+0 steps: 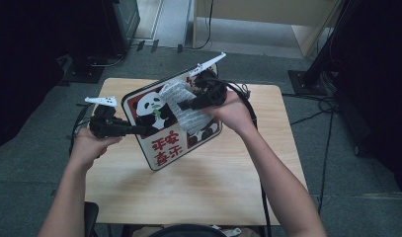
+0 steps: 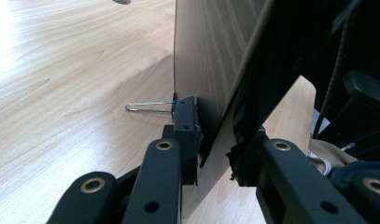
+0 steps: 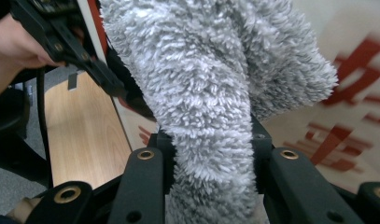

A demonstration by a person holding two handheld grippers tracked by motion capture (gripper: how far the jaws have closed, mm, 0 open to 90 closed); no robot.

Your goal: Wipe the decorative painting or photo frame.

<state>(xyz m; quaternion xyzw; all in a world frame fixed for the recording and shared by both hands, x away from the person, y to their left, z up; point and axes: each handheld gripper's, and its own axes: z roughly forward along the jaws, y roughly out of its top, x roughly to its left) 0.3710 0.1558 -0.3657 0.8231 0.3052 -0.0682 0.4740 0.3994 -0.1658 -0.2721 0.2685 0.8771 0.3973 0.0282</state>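
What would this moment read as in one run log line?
left tool: clamps panda board edge, tilted | right tool: holds grey cloth against board face | table: below

Pale wooden table (image 1: pixel 198 182) — grey floor (image 1: pixel 35 163) around.

My left gripper (image 2: pixel 214 154) clamps the thin board's (image 2: pixel 211 60) lower edge at frame centre; a wire loop (image 2: pixel 148 107) juts left over the wooden table (image 2: pixel 71 93).

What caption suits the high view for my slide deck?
Left gripper holds a panda board tilted above the table while the right gripper wipes it with a grey cloth.
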